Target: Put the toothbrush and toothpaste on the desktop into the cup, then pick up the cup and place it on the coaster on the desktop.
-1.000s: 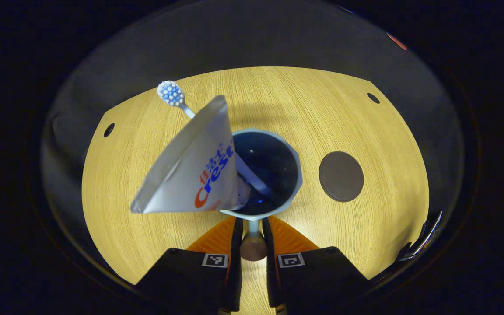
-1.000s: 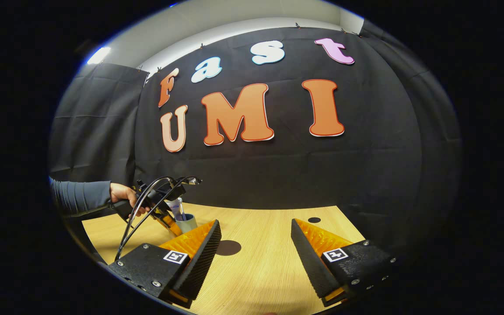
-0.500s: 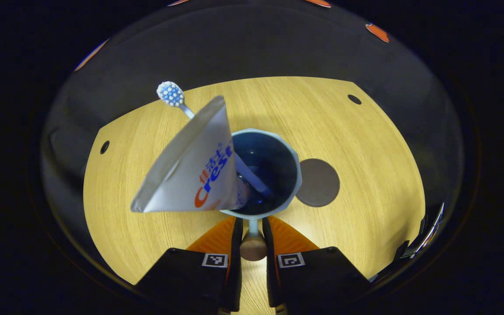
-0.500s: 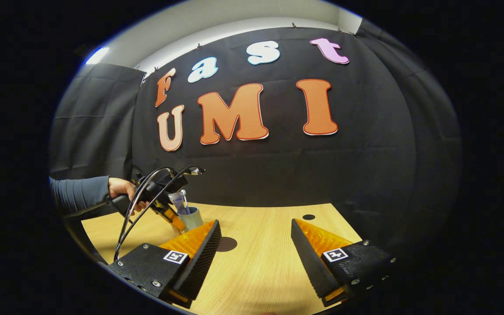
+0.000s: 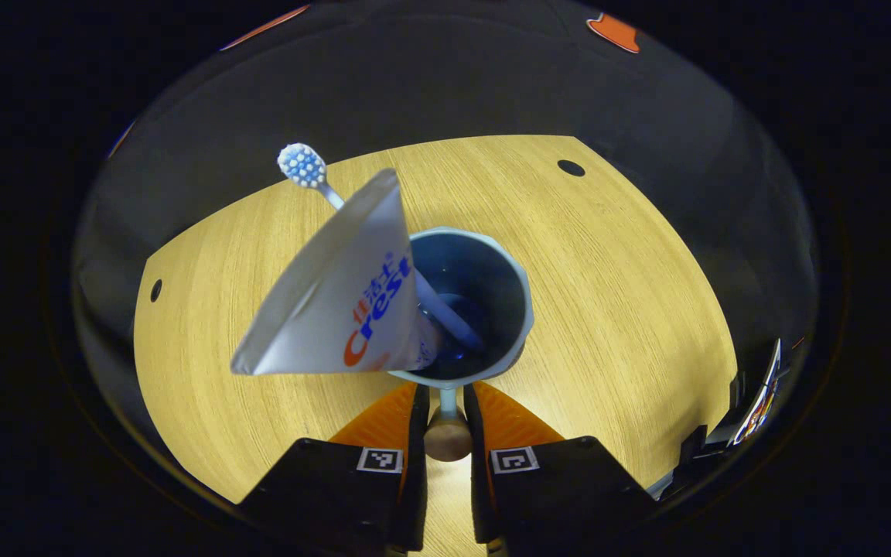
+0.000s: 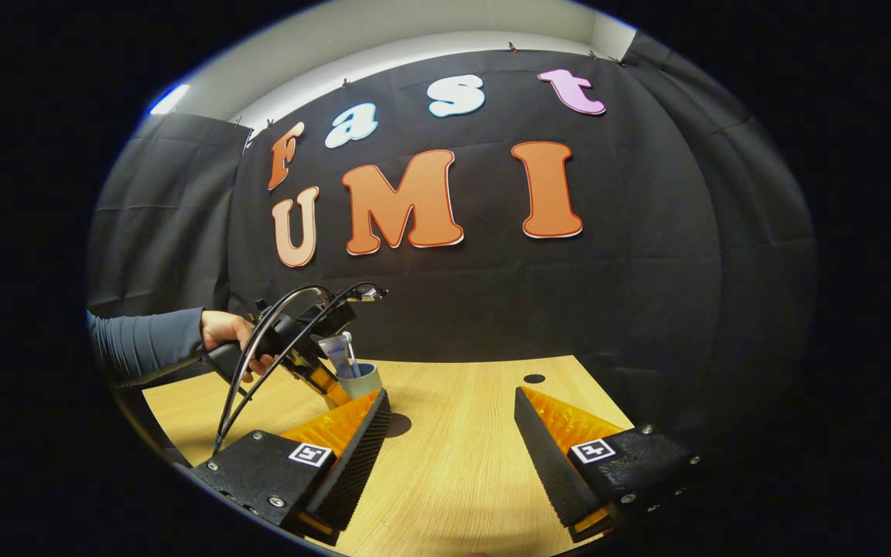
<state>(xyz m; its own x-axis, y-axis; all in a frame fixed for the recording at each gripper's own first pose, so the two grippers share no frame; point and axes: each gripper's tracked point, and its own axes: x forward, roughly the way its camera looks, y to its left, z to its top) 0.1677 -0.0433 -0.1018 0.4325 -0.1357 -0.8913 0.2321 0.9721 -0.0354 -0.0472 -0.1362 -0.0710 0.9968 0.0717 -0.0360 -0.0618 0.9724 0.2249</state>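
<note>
The left claw (image 5: 445,422) is pinched on the small knobbed handle of the cup (image 5: 467,305), both fingers (image 5: 414,433) pressing its thin stem from either side. Held there, the cup hangs straight ahead of the claw with its mouth open to the camera, so the load inside stays put while it is carried.

The toothpaste tube (image 5: 341,298) stands in the cup cap-end down. Its long axis tilts up and away to the left of the claw, the flat crimped end highest. The toothbrush (image 5: 302,165) leans the same way behind the tube, handle down in the cup, bristle head pointing up and to the left beyond the tube's edge.

In the right gripper view the cup appears lifted off the wooden surface (image 6: 461,464), just ahead and left of the right claw (image 6: 452,433), with a dark patch beneath it that may be the coaster or only a shadow; I cannot tell which.

The right claw is spread wide, gripping nothing, low over the surface.
</note>
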